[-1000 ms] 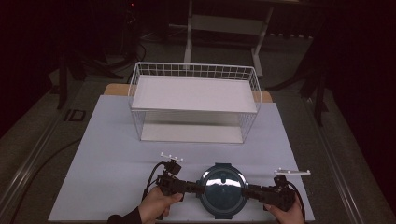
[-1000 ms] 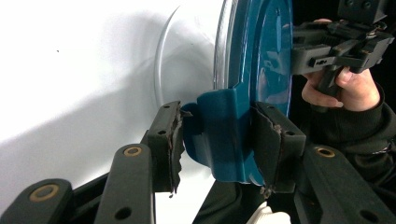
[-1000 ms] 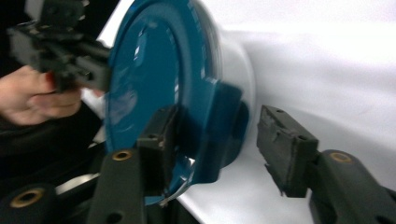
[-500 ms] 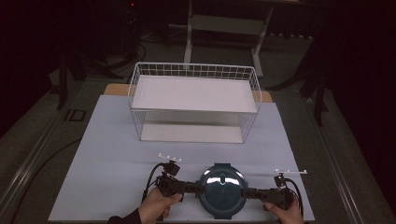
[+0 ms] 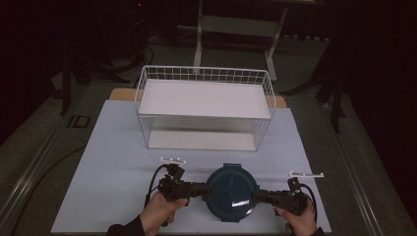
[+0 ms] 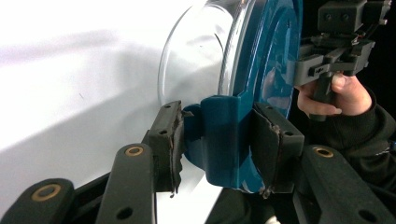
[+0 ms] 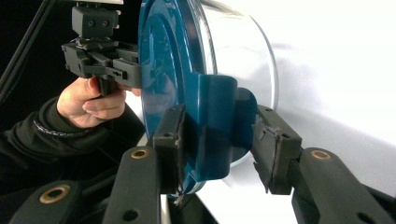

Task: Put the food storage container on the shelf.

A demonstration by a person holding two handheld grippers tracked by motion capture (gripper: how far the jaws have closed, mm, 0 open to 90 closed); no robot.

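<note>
The right gripper has just been closing on the container's clip, matching the left gripper's pinch; both sides look gripped, ready to lift.

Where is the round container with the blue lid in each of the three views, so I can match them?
High view: the container is at bottom centre, on the white mat, between the two claws.
Left gripper view: it is at upper centre-right; its blue side clip sits between the jaws.
Right gripper view: it is at upper centre; its clip is between the jaws.
Shared landmark: the blue lid.
</note>
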